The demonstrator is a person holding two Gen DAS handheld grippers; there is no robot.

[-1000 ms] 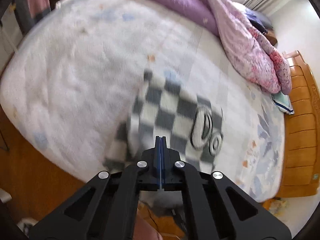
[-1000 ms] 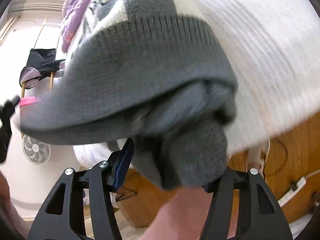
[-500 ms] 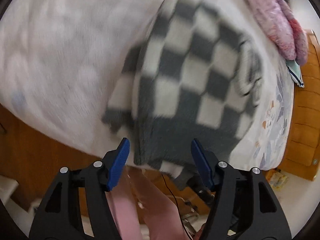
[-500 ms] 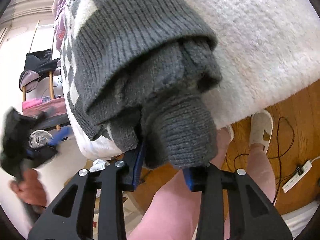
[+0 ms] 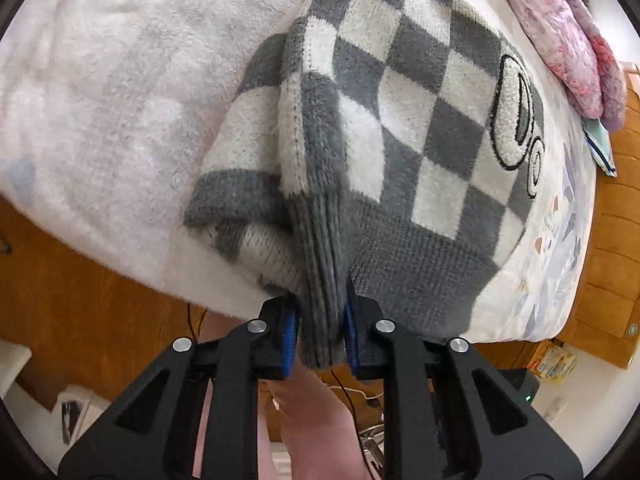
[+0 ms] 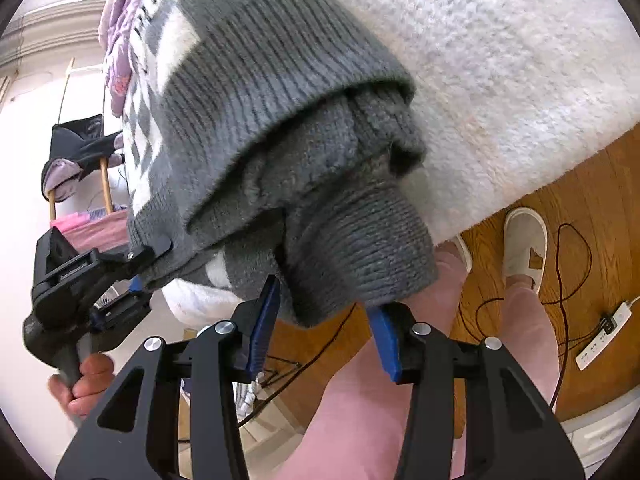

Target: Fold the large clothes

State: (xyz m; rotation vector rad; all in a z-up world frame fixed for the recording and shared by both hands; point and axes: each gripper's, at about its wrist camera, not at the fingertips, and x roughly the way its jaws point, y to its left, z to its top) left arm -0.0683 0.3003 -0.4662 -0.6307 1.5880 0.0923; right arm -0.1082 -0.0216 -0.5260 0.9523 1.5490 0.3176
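A grey-and-white checkered knit sweater [image 5: 408,92] lies partly folded on the white fleece bed cover [image 5: 112,80], its grey ribbed hem hanging over the bed's near edge. My left gripper [image 5: 320,336] is shut on a bunched part of that hem. In the right wrist view the sweater [image 6: 256,92] shows as stacked grey layers, and my right gripper [image 6: 324,324] is shut on a thick grey ribbed cuff bundle at the bed's edge. The left gripper also shows there [image 6: 136,284], clamped on the hem at the left.
A pink and purple quilt [image 5: 568,40] is heaped at the far side of the bed, by a wooden headboard [image 5: 616,216]. Below are the wooden floor [image 6: 592,216], cables, a power strip [image 6: 604,332], the person's legs and slippers. A clothes rack [image 6: 80,160] stands at the left.
My left gripper went from shut and empty above the bed, to open at the hem, to shut on it. My right gripper has kept hold of the cuff bundle.
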